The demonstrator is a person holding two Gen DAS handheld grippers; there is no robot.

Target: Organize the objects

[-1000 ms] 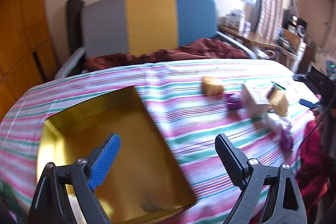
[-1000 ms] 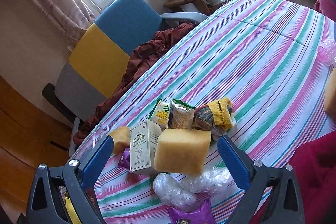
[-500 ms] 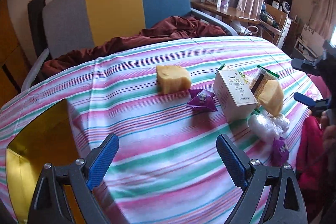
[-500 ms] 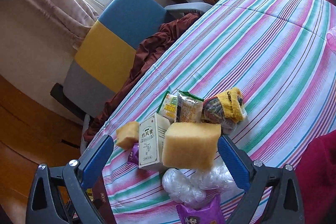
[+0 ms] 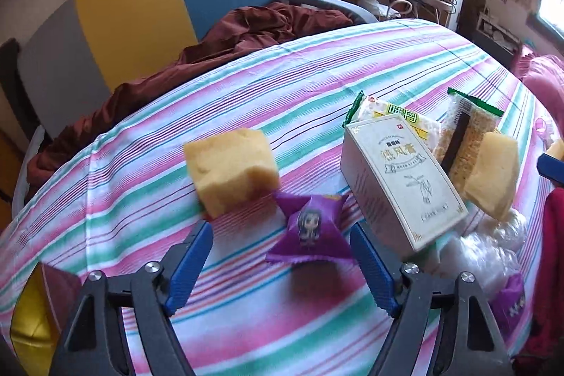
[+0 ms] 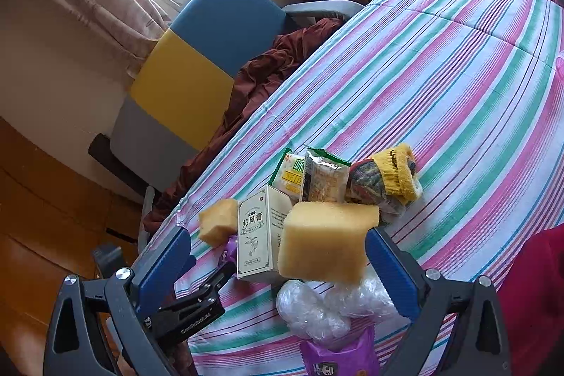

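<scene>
Purple snack packet [image 5: 309, 231] lies flat on your striped tablecloth [image 5: 317, 76], between the spread fingers of your left gripper [image 5: 280, 261], whose jaws are closing with no pad on it yet; a yellow sponge block [image 5: 231, 169] sits just behind it and a white medicine box [image 5: 398, 178] leans just to its right. Your right gripper [image 6: 278, 258] has its jaws wide apart, a second yellow sponge [image 6: 326, 240] lying between them untouched, with clear plastic wrap [image 6: 317, 309] just below and a gold tray [image 5: 30, 323] at the left wrist view's lower left edge

Porous foam sponge [image 5: 231, 171], glossy purple foil packet [image 5: 310, 231], striped cloth tablecloth [image 5: 317, 83]
</scene>
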